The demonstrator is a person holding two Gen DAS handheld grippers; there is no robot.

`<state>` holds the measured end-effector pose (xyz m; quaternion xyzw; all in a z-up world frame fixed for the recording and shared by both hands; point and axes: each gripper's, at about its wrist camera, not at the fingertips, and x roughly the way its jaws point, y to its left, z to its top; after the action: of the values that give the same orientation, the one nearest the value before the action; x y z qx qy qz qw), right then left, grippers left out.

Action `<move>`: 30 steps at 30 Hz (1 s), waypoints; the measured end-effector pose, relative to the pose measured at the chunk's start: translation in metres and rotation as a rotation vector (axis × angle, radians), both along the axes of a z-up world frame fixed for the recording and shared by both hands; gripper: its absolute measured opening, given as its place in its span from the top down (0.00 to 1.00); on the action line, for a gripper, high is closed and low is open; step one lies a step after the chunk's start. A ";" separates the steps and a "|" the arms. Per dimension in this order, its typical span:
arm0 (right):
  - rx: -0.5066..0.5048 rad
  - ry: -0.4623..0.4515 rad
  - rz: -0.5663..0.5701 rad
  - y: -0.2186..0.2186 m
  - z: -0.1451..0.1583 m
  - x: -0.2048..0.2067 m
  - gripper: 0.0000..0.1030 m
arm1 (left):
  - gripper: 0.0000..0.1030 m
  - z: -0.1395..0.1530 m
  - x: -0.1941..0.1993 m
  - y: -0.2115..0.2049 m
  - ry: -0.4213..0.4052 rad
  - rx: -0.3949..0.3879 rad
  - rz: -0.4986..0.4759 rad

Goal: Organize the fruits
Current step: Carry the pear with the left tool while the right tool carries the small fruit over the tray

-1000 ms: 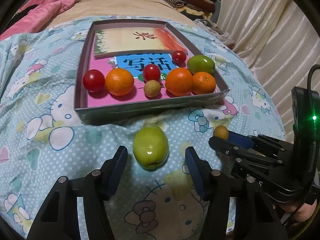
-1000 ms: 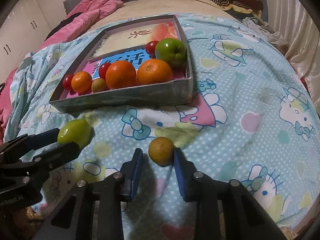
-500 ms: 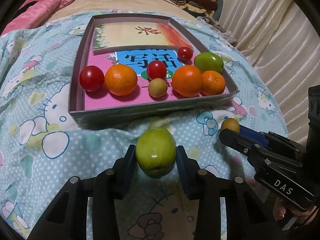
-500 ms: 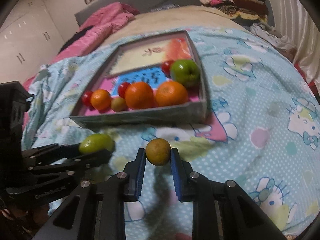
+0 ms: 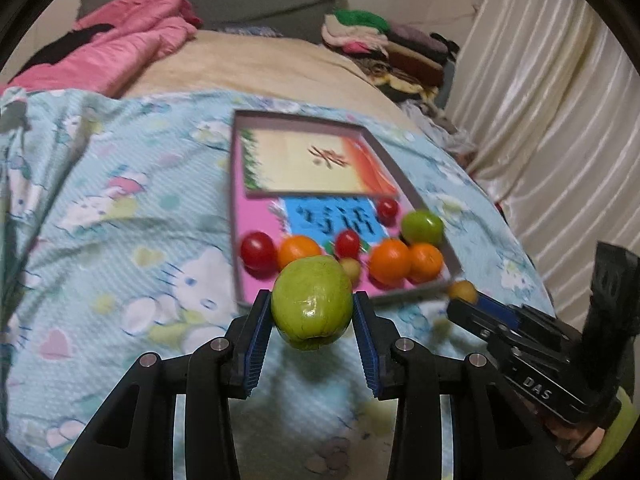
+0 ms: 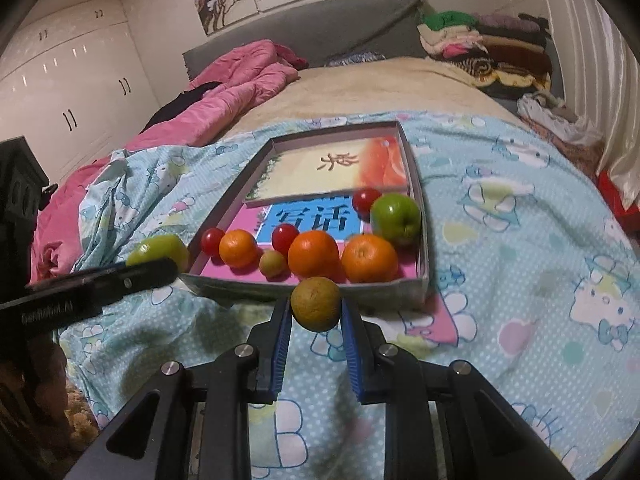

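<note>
1. Left gripper (image 5: 313, 312) clamped on large round green fruit (image 5: 312, 302), lifted above blue cartoon-print blanket (image 5: 100, 240).
2. Right gripper (image 6: 315, 312) clamped on small yellow-brown round fruit (image 6: 316, 303).
3. Shallow grey cardboard tray (image 6: 424, 248) of fruits just ahead of both.

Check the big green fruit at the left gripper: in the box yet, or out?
Out. The green fruit is clamped between the left gripper fingers, in front of the box near wall.
</note>
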<state>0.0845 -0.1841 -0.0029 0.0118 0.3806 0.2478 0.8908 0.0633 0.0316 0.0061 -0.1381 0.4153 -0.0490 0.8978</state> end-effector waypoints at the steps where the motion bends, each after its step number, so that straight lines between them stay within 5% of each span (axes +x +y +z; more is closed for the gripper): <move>1: -0.001 -0.009 0.002 0.000 0.001 0.000 0.75 | 0.60 0.001 0.001 0.004 -0.003 0.001 0.012; 30: -0.003 -0.158 0.119 0.039 0.022 0.015 0.75 | 0.60 -0.022 0.027 0.005 0.016 0.064 0.025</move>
<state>0.0991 -0.1446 0.0190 -0.0317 0.3098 0.2997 0.9018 0.0903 0.0367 -0.0160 -0.1149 0.4220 -0.0237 0.8990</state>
